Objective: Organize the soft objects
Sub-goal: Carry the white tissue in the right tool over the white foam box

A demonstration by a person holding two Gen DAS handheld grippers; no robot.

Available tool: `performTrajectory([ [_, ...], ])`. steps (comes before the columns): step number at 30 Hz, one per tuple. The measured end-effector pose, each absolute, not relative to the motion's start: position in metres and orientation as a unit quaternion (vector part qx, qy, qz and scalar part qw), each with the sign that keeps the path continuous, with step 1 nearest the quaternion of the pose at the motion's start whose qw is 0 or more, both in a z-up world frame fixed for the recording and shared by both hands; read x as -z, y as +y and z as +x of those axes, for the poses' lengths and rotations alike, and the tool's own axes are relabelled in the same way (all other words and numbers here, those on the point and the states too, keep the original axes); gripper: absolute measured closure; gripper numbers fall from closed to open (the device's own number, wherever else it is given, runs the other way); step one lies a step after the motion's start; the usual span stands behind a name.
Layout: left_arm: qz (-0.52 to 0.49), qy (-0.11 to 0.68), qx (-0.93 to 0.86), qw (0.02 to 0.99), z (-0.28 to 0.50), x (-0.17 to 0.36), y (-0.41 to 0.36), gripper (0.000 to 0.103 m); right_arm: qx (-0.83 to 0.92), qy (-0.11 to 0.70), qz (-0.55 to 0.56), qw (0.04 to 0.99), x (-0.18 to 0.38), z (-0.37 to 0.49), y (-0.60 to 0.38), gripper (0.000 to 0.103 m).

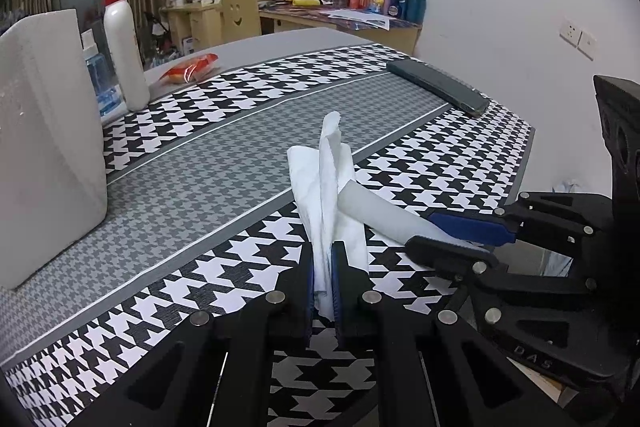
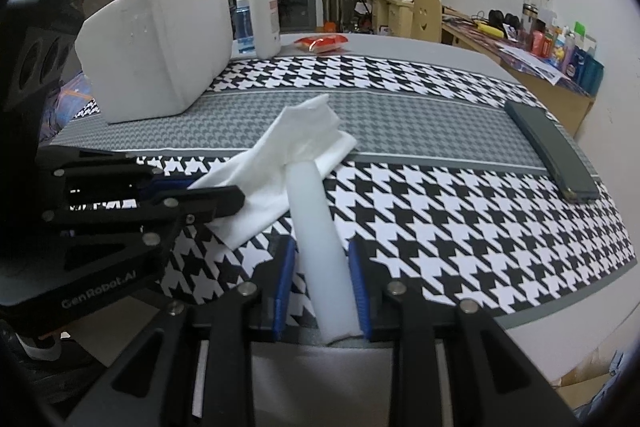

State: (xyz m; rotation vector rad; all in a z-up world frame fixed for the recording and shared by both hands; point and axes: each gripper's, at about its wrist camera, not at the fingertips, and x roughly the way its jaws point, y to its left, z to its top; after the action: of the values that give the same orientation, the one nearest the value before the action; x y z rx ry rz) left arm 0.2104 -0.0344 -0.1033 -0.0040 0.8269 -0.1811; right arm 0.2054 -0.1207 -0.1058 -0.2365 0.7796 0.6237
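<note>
A crumpled white tissue (image 1: 329,171) rises from my left gripper (image 1: 325,247), which is shut on its lower end just above the houndstooth mat (image 1: 192,179). From the right wrist view the same tissue (image 2: 288,147) drapes over the mat, pinched at its left end by the left gripper (image 2: 226,195). A white foam strip (image 2: 318,227) runs between the blue pads of my right gripper (image 2: 322,243), which is shut on it; its far end rests on the tissue. The strip (image 1: 380,207) and right gripper (image 1: 420,231) come in from the right in the left wrist view.
A white foam box (image 2: 160,47) stands at the back left, with a red-capped pump bottle (image 2: 264,15) and a blue bottle (image 2: 242,27) behind it. A red snack packet (image 2: 322,43) lies farther back. A dark flat case (image 2: 552,151) lies near the mat's right edge.
</note>
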Motion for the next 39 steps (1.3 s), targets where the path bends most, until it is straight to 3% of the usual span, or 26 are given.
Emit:
performTrajectory([
  [5,-0.005,0.398,0.085,0.913,0.208,0.1,-0.03,0.095,-0.315,0.37,-0.087,0.87,0.099,0.205,-0.127,0.085],
  [39,-0.021,0.342,0.047,0.938,0.179,0.063,0.008,0.095,-0.303,0.319,-0.058,0.896,0.059,0.195,-0.123,0.085],
])
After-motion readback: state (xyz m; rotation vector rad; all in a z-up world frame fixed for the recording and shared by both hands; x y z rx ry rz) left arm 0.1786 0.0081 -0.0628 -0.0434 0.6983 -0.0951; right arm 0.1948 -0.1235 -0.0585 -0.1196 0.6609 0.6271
